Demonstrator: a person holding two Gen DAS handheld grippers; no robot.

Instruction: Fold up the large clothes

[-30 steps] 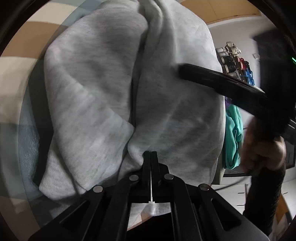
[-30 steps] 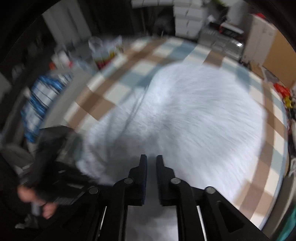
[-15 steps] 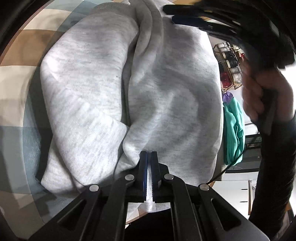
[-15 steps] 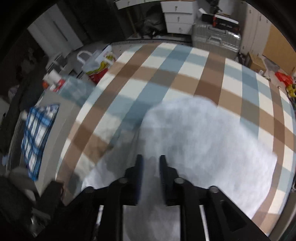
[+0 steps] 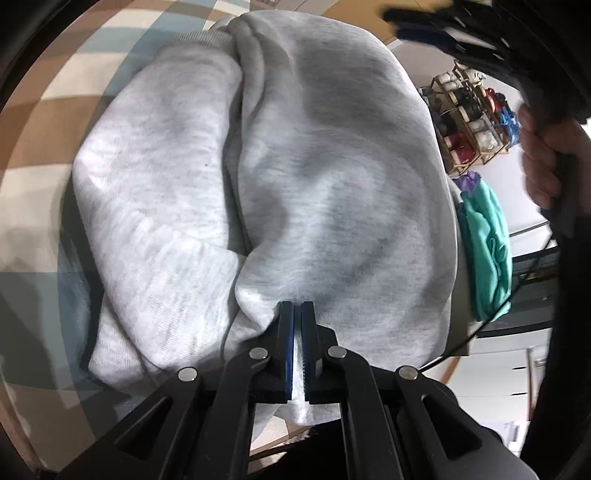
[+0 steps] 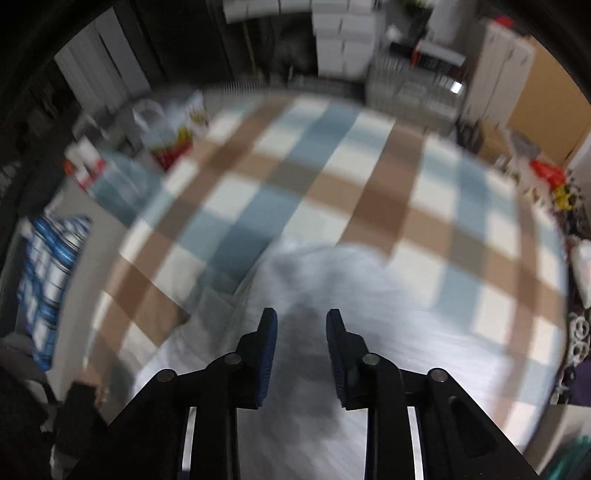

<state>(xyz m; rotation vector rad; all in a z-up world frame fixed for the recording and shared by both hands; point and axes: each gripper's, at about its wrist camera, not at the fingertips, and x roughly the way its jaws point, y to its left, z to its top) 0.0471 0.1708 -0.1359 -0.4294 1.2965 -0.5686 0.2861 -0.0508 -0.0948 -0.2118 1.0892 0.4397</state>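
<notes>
Left wrist view: left gripper [image 5: 296, 308] at 6 o'clock, jaws clenched on a fold of the grey sweatshirt [image 5: 280, 177]; a sliver of cloth shows between the blue pads. Sweatshirt fills the centre of frame, bunched into 2 lobes with a deep crease running 12 to 6 o'clock. Ribbed hem or cuff sits at 11 o'clock. It lies on the checked cloth [image 5: 33, 155], brown, blue and cream squares, visible from 8 to 12 o'clock. Right gripper [image 5: 424, 26] enters at 1 o'clock, blurred, above the garment's far edge; jaw state not readable from here. Right hand [image 5: 546, 162] grips its handle at 3 o'clock. Behind it, at 2 o'clock, a shelf rack [image 5: 472, 118] of small items. Teal garment [image 5: 487, 251] hangs at 3 o'clock, just beside the sweatshirt's right edge.

Right wrist view: motion-blurred. Right gripper [image 6: 302, 325] at 6 o'clock, fingers spread apart, nothing between them. Sweatshirt [image 6: 406, 332] sits below and ahead of the fingers, spreading from 6 toward 4 o'clock; contact with the fingers cannot be told. Checked cloth [image 6: 314, 177] covers the frame's middle, 9 to 3 o'clock. Blue plaid fabric [image 6: 44, 266] at 9 o'clock off the cloth edge. White drawers [image 6: 340, 37] at 12 o'clock.
</notes>
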